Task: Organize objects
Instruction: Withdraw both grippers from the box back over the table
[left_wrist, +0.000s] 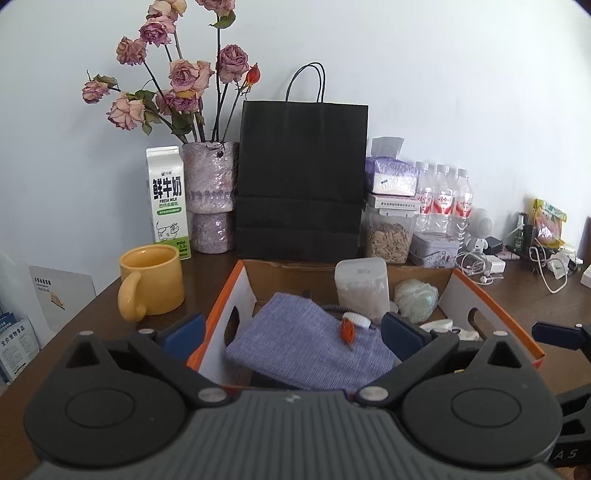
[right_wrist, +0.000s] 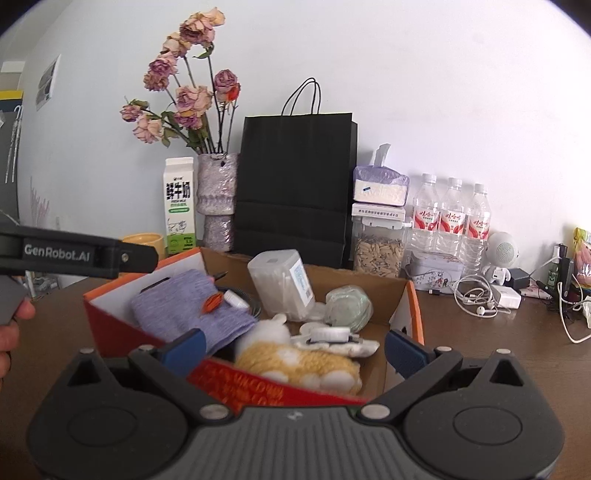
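From the left wrist, the left gripper (left_wrist: 293, 328) hung wide open and empty over the box (left_wrist: 236, 280), above the blue cloth (left_wrist: 310, 343). From the right wrist, the right gripper (right_wrist: 293, 347) gaped empty over the same box, above a plush toy (right_wrist: 295, 360).

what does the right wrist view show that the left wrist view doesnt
Only the right wrist view shows the yellow-and-white plush toy in the box, a hand at the left edge, and the open right hand-held gripper. Only the left wrist view shows the whole yellow mug and the open left hand-held gripper. Both show the cardboard box, purple cloth, black paper bag and milk carton.
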